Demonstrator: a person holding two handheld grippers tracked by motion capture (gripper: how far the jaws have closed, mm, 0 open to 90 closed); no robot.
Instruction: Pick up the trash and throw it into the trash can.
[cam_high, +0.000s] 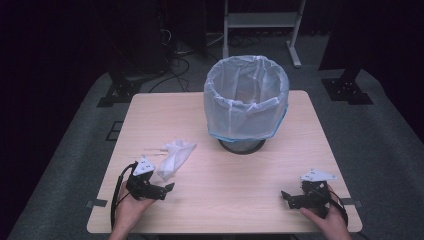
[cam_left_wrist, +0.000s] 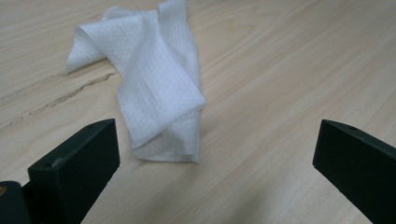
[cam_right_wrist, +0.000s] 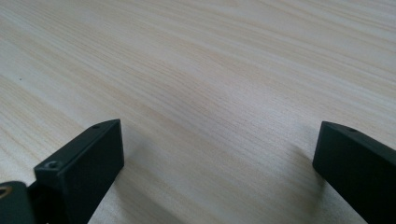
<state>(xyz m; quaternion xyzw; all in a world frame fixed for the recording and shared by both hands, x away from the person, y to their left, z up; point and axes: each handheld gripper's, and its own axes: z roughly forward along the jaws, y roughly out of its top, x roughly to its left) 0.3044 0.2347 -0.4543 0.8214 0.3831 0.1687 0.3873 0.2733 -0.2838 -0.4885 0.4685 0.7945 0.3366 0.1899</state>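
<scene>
Left gripper (cam_left_wrist: 215, 154) low over the wooden table (cam_high: 240, 195), 2 jaws spread wide, nothing between them. Just ahead of those jaws, nearer the left one: a crumpled white tissue (cam_left_wrist: 159, 88), lying on the table, apart from both jaws. Right gripper (cam_right_wrist: 219, 158) also gaping, holding nothing, bare wood ahead. Well beyond both grippers, a mesh bin (cam_high: 246, 97) lined with a pale bag, upright.
</scene>
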